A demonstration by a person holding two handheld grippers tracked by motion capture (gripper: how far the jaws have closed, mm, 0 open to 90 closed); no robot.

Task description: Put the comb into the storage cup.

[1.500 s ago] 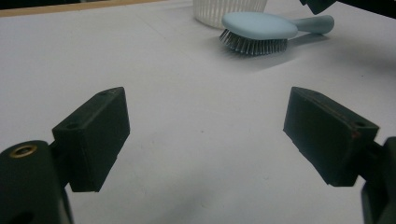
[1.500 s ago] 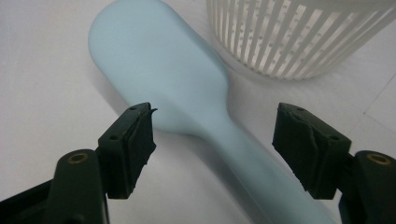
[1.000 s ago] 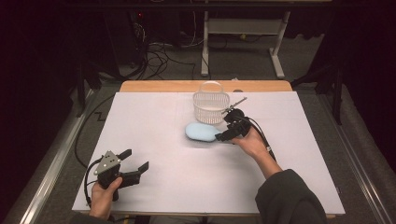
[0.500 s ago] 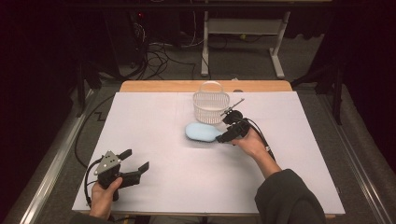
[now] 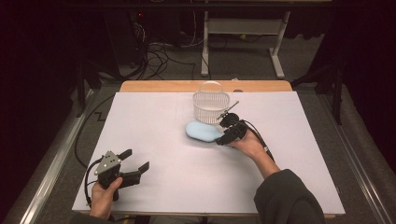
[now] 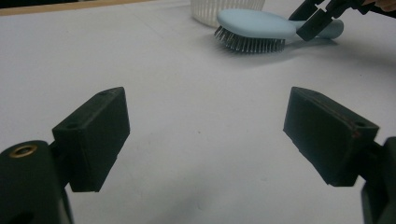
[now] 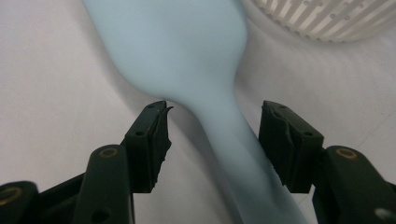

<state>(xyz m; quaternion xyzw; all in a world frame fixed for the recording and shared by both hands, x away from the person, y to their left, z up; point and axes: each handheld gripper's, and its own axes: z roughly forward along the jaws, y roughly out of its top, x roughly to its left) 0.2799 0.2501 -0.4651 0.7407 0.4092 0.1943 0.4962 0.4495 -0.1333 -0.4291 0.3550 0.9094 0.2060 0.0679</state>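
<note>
Pale-blue plastic hairbrush (image 5: 201,131), lying bristles-down on the white desk (image 5: 154,121), just in front of the white slotted basket (image 5: 211,106). Handle toward the right gripper (image 5: 225,138); head toward the middle of the desk.

Right gripper: jaws just closing around the handle, now straddling its narrow neck. Right gripper view: a thin gap visible on either side between the ribbed black pads (image 7: 156,140) and the handle, so not yet pinching. Likely meaning: grasp nearly made, lift not yet possible until the pads press; probable destination the basket close behind.

Left gripper (image 5: 138,164): resting low at the near left corner of the desk, well apart from the brush, jaws spread wide with nothing between them.

Materials and shapes: brush back smooth, matte, rounded oval tapering into a slender handle; dark, fine, dense bristles (image 6: 250,43) under the head, seen in the left gripper view. Basket of thin moulded plastic, round, with vertical slots and an arched handle. Desk surface flat, matte white, with a strip of bare wood (image 5: 201,86) along the far edge. Gripper pads blocky, black, faintly grooved.
</note>
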